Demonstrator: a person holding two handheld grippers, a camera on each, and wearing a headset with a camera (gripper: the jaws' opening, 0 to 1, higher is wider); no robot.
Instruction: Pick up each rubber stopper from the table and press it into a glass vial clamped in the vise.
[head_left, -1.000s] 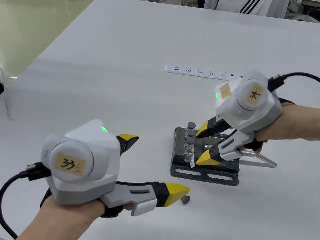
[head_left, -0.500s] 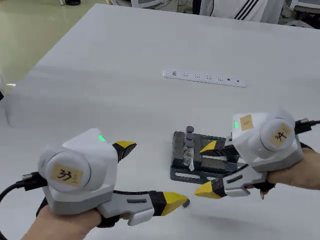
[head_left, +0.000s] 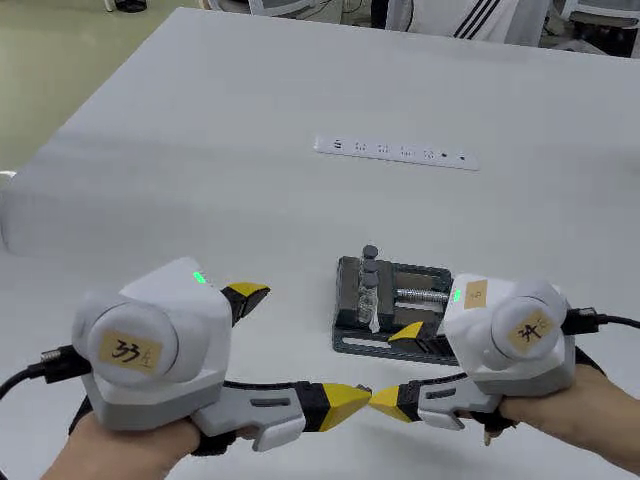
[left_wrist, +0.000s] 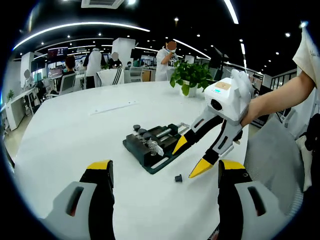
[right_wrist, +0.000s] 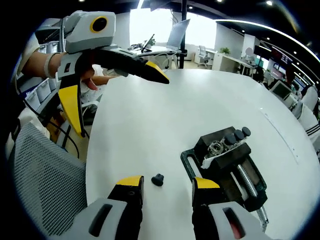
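**Visitor:** How were the tongs, from where you stood?

**Bystander:** Both gaped, and both were empty. The left tongs (head_left: 298, 343) stood very wide at the lower left of the head view. The right tongs (right_wrist: 168, 182) were spread less, at the bottom of their own view. The two lower tips nearly met in the lower middle of the head view.

**Visitor:** And the stopper?

**Bystander:** The rubber stopper (right_wrist: 157, 179) sat on the white worktop (head_left: 200, 180), just ahead of the right tongs. It was between the jaws and nearer the one on the left of that view. It was near the vise (head_left: 352, 340) but not touching it.

**Visitor:** How would it handle?

**Bystander:** Light and soft, I'd judge, and grippy rather than slick. It looked apt to skitter if a tip nudged it. I'd pinch across the broad head and leave the plug end free.

**Visitor:** What did it look like?

**Bystander:** Tiny, dark and matt. I thought it had a broader head on a narrower plug, though it was too small to be sure.

**Visitor:** Further out?

**Bystander:** The glass vials (head_left: 367, 300) stood in a row in the vise, at the centre of the head view, the farther ones dark-capped. Glass is brittle, so a straight push seemed wise. A power strip (head_left: 395, 152) lay beyond, in the upper middle.
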